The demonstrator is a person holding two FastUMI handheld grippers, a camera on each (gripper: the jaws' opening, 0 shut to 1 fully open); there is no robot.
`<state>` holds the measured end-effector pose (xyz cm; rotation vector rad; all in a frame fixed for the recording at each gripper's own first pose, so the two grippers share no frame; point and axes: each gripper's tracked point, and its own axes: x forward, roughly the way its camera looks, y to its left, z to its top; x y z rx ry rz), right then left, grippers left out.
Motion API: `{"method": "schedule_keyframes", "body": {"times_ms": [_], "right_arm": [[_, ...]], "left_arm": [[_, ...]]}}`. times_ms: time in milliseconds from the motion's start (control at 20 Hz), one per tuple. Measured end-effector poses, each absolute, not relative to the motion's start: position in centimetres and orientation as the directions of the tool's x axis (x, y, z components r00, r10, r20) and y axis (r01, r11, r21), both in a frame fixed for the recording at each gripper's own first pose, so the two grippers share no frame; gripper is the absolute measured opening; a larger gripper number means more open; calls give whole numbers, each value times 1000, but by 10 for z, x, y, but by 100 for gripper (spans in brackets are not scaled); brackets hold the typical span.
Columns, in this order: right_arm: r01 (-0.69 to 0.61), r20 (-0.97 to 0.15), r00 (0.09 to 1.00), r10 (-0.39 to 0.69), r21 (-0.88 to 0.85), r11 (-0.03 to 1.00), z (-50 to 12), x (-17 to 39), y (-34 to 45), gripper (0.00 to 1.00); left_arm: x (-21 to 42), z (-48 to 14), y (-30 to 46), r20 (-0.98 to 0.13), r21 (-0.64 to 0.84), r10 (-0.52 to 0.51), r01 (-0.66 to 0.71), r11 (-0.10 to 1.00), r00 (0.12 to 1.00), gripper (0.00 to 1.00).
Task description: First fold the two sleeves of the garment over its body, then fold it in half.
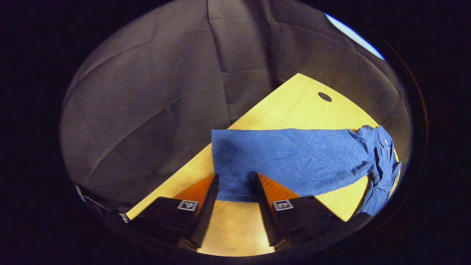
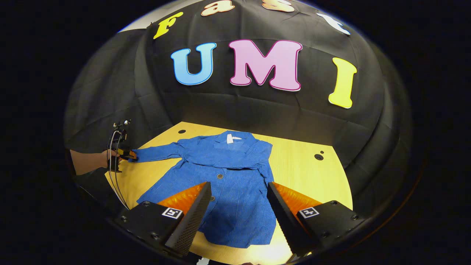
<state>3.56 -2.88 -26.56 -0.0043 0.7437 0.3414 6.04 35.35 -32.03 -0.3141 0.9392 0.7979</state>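
recording booth, black cloth wall [image 2: 257, 106] draped behind, bare wooden table [image 2: 294, 162] with cable holes, one garment [image 2: 228, 173] laid out

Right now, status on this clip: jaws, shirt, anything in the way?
Left gripper open, jaws straddling cuff of outstretched sleeve. Right gripper open above blue shirt. Other sleeve already folded over body. Table shows no obstruction.

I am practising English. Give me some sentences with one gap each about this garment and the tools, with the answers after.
The garment on the table is ____ in colour.
The left tool is ____, not shut, with one finger on each side of the sleeve end.
A small round ____ sits on the garment's front.
Answers: blue; open; button.
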Motion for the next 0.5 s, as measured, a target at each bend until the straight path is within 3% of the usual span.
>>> {"method": "schedule_keyframes", "body": {"times_ms": [200,300,500], "right_arm": [[-316,-678,668,305,112,942,-271,31,-36,98],[-314,-676,674,299,105,944,-270,32,-41,98],[-290,-679,676,285,110,951,-275,35,-53,98]], "left_arm": [[72,-330,344,-803,59,466,-727,684,373,13],[76,-328,337,-799,26,450,-724,689,399,3],[79,-318,328,-775,-10,465,-743,669,429,2]]}}
